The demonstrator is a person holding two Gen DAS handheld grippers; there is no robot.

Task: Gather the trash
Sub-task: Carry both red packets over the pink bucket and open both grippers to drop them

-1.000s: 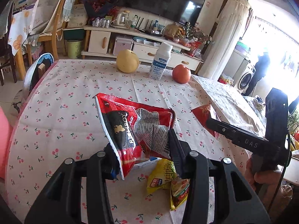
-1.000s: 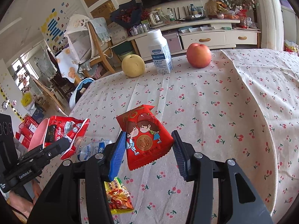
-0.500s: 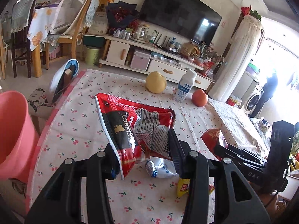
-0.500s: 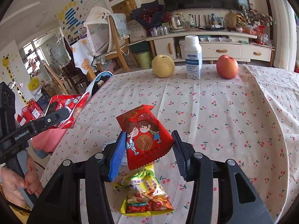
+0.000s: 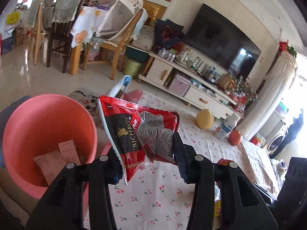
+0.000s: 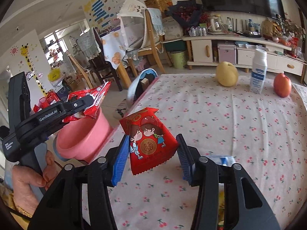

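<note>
My left gripper [image 5: 148, 160] is shut on a crumpled red and black snack bag [image 5: 140, 128], held up over the table's left edge, just right of a pink bin [image 5: 28, 126] that has paper scraps inside. In the right wrist view the same left gripper [image 6: 90, 103] hangs above the pink bin [image 6: 84, 140] with the snack bag [image 6: 94, 97] in it. My right gripper [image 6: 152, 154] is shut on a red packet with two cartoon children [image 6: 149, 141], held above the cherry-print tablecloth [image 6: 239, 126] near the bin.
A yellow pear [image 6: 227, 76], a white bottle [image 6: 258, 72] and a red apple [image 6: 282, 85] stand at the table's far side. A blue-white wrapper [image 6: 220, 158] and a yellow one lie behind my right fingers. Chairs [image 5: 122, 38] and a TV cabinet [image 5: 191, 88] stand beyond.
Both grippers have swung left and slightly up, from over the table's middle toward its left edge. The pink bin has come into view beside the left gripper. Both packets stay gripped.
</note>
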